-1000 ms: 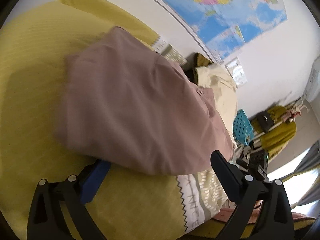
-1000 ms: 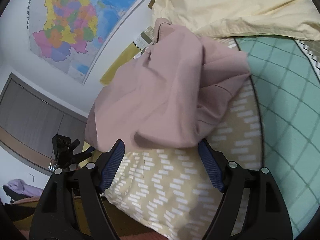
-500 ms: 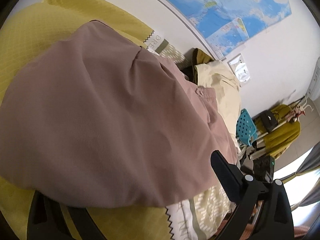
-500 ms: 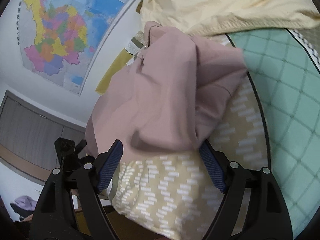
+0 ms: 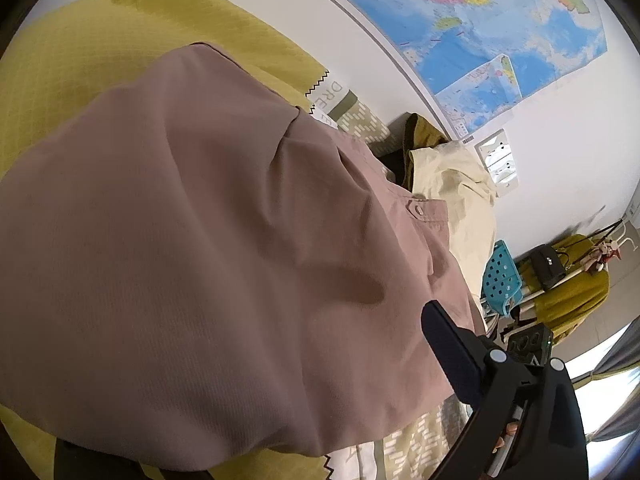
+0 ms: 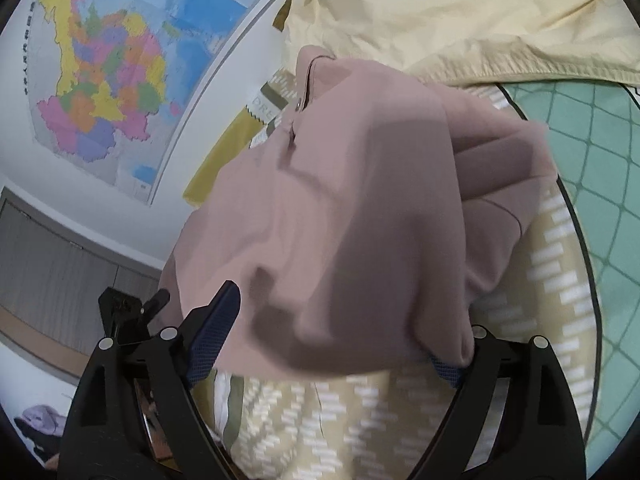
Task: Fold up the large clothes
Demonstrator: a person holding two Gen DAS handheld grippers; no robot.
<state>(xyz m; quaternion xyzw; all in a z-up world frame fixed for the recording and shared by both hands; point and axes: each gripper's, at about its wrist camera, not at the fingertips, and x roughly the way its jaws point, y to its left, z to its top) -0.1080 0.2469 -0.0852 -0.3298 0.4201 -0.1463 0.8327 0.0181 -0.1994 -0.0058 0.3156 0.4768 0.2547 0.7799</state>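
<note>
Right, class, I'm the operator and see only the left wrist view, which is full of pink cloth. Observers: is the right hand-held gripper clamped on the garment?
Observer: No. The right hand-held gripper is open, with the pink garment bunched between its fingers.
Operator: What lies beside the garment there?
Observer: A green checked sheet, to the right of the beige patterned cover.
Operator: Anything on the wall?
Observer: A second map, in many-coloured patches, above a grey cupboard.
</note>
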